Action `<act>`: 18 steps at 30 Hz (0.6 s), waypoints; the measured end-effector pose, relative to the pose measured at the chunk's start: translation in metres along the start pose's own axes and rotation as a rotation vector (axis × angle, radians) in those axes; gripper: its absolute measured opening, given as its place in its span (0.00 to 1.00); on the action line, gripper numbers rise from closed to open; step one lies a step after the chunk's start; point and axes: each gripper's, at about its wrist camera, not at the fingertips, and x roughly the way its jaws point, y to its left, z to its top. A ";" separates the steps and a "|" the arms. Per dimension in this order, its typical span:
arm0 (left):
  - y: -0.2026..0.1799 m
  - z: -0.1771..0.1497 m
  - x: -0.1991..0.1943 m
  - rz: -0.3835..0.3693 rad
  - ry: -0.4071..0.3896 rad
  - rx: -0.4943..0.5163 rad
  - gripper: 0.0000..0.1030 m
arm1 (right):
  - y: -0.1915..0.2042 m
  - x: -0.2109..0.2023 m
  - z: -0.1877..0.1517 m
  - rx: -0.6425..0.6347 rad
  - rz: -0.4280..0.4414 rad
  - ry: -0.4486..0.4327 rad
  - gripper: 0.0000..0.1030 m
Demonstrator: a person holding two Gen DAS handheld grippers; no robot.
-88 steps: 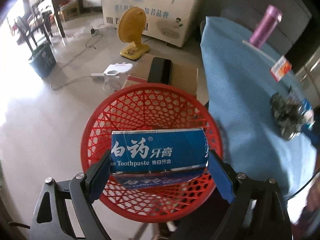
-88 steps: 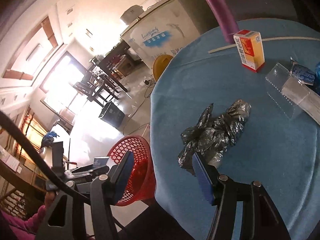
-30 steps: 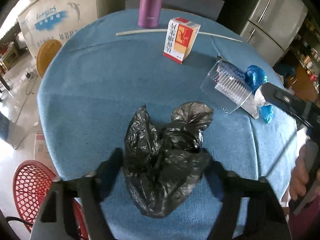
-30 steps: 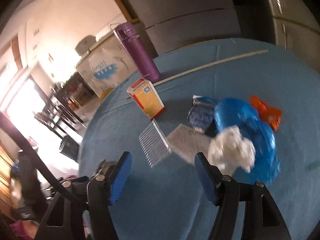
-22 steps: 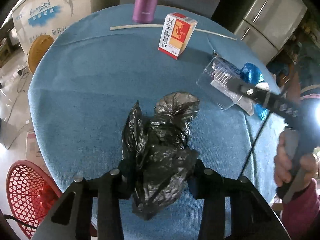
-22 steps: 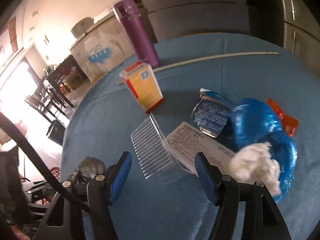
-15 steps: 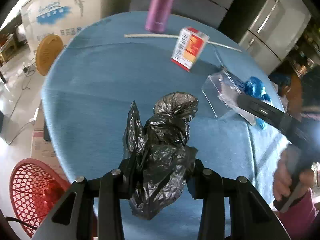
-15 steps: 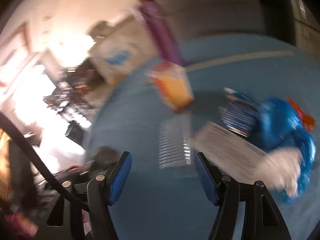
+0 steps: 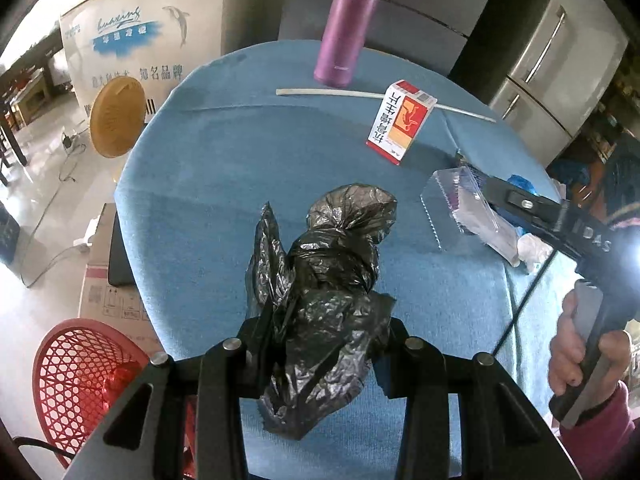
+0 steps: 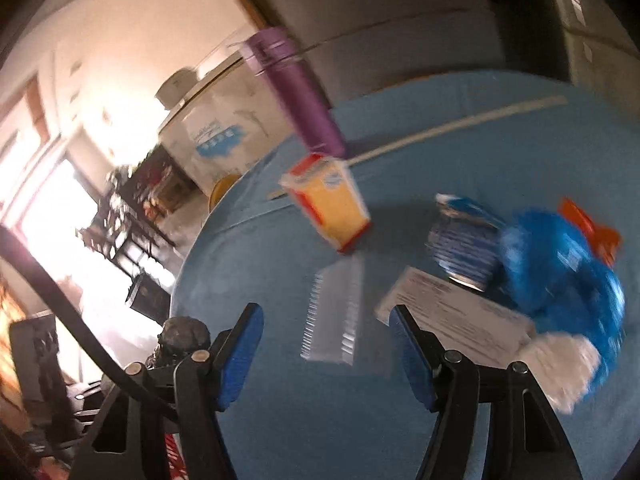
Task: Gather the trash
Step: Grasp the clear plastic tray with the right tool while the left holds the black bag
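My left gripper (image 9: pixel 320 344) is shut on a crumpled black plastic bag (image 9: pixel 324 280) and holds it over the near part of the round blue table (image 9: pixel 224 168). The bag's top also shows in the right wrist view (image 10: pixel 182 336). A red mesh basket (image 9: pixel 84 384) stands on the floor at the lower left, below the table edge. My right gripper (image 10: pixel 326 356) is open and empty above a clear ribbed plastic tray (image 10: pixel 334 320). To its right lie a white printed box (image 10: pixel 452 320), a blue bag (image 10: pixel 560 264) and white tissue (image 10: pixel 560 364).
A purple flask (image 9: pixel 348 24) and a red-and-yellow carton (image 9: pixel 400 120) stand at the far side, with a thin white strip (image 9: pixel 340 93) between them. A cardboard box (image 9: pixel 108 280) and a yellow fan (image 9: pixel 116 120) are on the floor left of the table.
My left gripper left the basket without the toothpaste box, closed on the black bag and lifted it. My right gripper swung from the bag toward the clear tray and blue bag.
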 end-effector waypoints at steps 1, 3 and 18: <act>0.001 0.000 -0.001 0.004 0.000 -0.003 0.40 | 0.008 0.006 0.001 -0.022 -0.001 0.017 0.67; 0.005 -0.001 -0.003 0.018 -0.002 -0.008 0.40 | 0.026 0.012 0.001 -0.054 0.023 0.045 0.67; 0.033 0.004 -0.005 0.057 -0.027 -0.065 0.40 | -0.017 0.013 -0.010 0.205 -0.069 0.086 0.67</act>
